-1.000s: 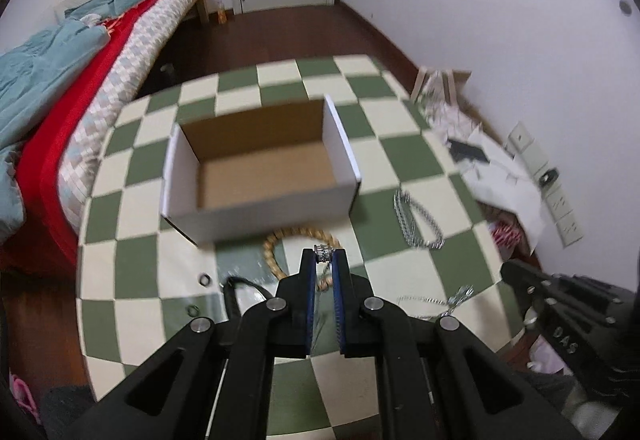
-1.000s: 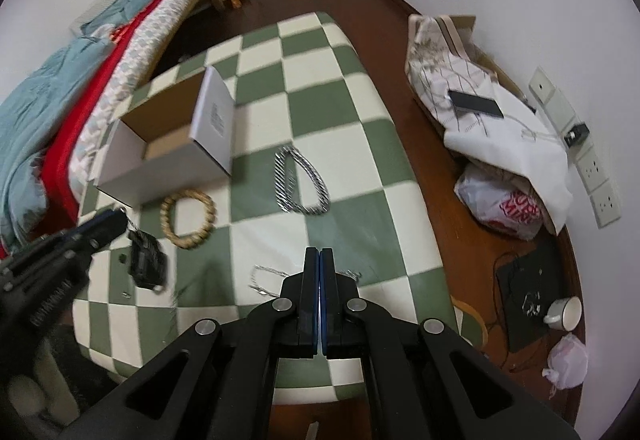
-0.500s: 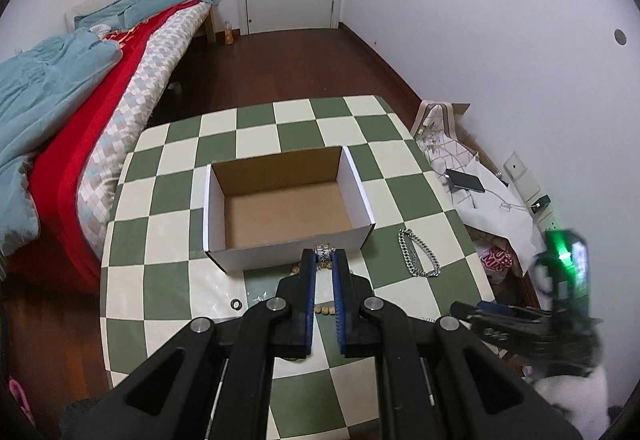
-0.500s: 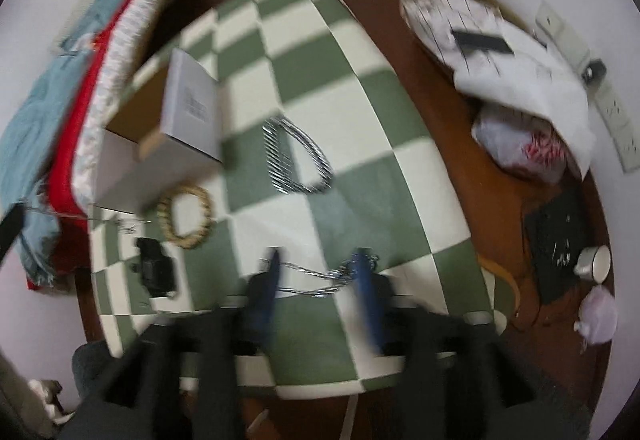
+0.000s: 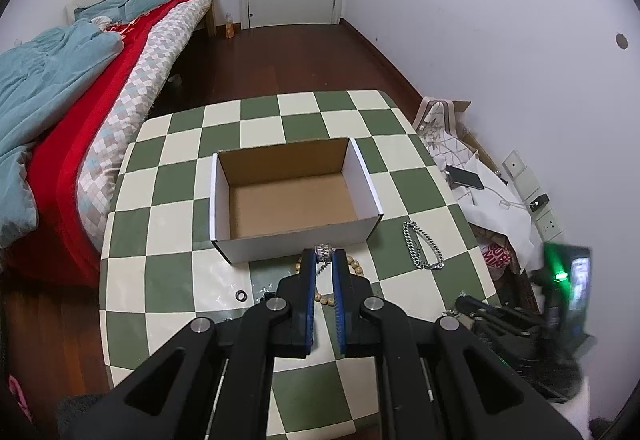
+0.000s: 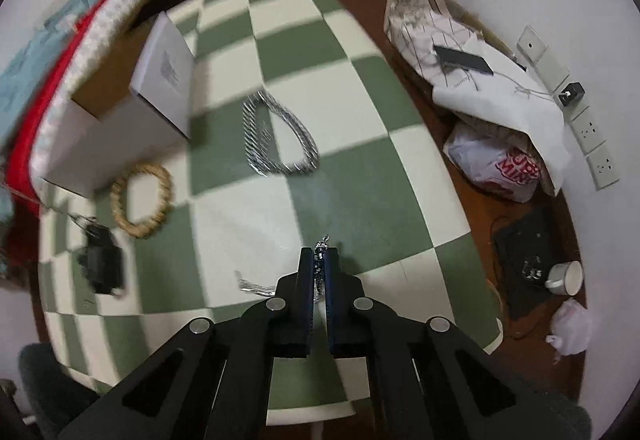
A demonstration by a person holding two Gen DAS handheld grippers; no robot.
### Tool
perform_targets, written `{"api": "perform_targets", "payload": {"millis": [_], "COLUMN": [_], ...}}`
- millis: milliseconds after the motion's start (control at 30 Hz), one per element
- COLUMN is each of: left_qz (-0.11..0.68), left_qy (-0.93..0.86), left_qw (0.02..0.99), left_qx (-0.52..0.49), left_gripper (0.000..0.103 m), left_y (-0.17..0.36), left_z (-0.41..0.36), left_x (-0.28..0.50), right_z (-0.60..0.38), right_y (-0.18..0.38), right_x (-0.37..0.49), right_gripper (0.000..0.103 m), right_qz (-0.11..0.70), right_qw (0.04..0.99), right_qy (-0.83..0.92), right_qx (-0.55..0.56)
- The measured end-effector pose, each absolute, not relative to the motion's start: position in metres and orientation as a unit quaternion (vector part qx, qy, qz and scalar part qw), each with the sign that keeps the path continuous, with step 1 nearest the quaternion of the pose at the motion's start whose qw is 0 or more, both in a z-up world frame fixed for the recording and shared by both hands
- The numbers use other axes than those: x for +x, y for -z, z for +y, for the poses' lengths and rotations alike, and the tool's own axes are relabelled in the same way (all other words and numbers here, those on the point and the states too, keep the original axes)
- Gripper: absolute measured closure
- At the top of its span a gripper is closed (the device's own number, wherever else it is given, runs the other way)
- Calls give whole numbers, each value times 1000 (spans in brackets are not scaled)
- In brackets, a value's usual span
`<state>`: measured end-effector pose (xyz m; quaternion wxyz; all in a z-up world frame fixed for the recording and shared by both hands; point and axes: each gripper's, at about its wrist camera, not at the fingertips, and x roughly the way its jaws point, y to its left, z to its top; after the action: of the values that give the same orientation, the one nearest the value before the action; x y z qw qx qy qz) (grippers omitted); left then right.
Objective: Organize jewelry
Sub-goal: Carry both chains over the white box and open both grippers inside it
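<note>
Right tongs (image 6: 319, 260) dropped, now clamp thin chain (image 6: 320, 245).

Hardly any lettering can be read. A white plastic bag (image 6: 498, 168) on the floor, at about three o'clock from the checkered table (image 6: 360, 88), carries large red print, cut off and creased; only broken letters show, no whole word. The white end wall of the cardboard box (image 6: 166, 74), at ten o'clock in the right wrist view, bears a grey printed patch, too blurred to read.
</note>
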<state>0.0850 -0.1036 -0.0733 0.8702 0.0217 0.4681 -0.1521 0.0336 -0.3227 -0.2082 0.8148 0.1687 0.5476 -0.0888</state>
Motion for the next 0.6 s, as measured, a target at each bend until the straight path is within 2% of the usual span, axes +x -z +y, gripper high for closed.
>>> {"api": "perform_targets", "payload": {"millis": [400, 600], "left_qz": [464, 462], "left_qy": [162, 169], "left_qw": [871, 871], "left_qx": [1, 0], "left_gripper": [98, 98], "left_y": [38, 24], "left_z": [-87, -89], "left_x": [123, 163], "right_z": [-289, -266], "right_y": [68, 42], "right_x": [79, 134], "right_gripper": [98, 98], "right_qz": [465, 457], "right_qw": [871, 875], "right_qy": [6, -23], "right_qx": [160, 161]}}
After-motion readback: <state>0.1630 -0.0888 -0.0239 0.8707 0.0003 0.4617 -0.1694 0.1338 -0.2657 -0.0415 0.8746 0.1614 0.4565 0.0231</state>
